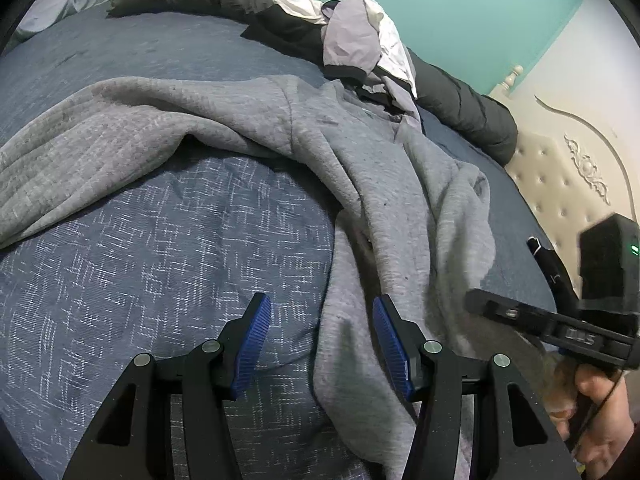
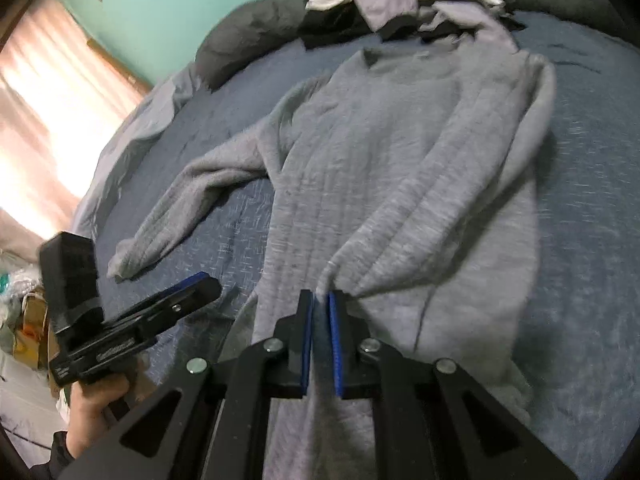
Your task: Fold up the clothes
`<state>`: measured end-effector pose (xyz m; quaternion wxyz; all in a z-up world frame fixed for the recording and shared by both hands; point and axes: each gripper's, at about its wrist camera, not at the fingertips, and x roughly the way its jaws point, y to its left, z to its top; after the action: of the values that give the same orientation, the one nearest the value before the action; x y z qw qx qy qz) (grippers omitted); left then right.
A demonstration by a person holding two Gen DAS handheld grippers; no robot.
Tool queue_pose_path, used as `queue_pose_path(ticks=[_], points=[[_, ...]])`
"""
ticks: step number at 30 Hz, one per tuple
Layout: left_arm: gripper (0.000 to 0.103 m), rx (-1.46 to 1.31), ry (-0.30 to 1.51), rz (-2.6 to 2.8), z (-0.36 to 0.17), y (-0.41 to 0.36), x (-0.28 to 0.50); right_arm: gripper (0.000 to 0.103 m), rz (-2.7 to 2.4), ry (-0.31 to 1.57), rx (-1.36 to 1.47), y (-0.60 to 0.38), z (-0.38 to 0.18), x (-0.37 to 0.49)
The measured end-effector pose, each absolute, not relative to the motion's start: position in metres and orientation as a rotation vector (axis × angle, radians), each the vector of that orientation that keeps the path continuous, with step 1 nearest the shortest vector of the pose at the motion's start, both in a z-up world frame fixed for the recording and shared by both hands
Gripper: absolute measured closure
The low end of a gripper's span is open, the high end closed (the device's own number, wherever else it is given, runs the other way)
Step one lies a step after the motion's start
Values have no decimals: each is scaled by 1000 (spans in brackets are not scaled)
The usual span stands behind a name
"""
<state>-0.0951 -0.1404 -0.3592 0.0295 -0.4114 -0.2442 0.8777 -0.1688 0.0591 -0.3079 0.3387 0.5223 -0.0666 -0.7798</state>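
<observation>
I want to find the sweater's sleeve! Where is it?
In the right wrist view, one sleeve lies spread out left of the grey sweater on the blue bedspread, above the left claw.

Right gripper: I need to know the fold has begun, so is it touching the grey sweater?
Touching. The right wrist view shows the right gripper shut on a bunched fold of the grey sweater.

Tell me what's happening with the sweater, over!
Right gripper shut on sleeve of grey knit sweater. Left gripper open, empty, beside the hem. Sweater spread on blue bedspread. Heap of clothes beyond collar, not blocking.
</observation>
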Motion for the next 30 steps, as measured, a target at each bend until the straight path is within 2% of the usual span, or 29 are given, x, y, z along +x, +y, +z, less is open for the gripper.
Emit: queue_pose_path(ticks=[3,10,15,18,22,30], points=[[45,-1269,-759,2708,-359,-143,-94,95,-2026,-264,1335,68,-302,-176],[45,-1270,-758,2708,-359,-143,-95,95,-2164,-301,1196,130,-260,-179],[45,-1270,-756,2706,-359,-142,-95,95,-2304,-384,1281,185,-273,-194],[45,-1270,-755,2705,-359,-141,-96,94,-2289,-354,1429,191,-299,-200],[45,-1277,-753,2703,-361,-141,-96,74,-2243,-261,1458,170,-313,-191],[45,-1283,-767,2707,-362,-142,-95,74,-2163,-57,1370,94,-298,-164]])
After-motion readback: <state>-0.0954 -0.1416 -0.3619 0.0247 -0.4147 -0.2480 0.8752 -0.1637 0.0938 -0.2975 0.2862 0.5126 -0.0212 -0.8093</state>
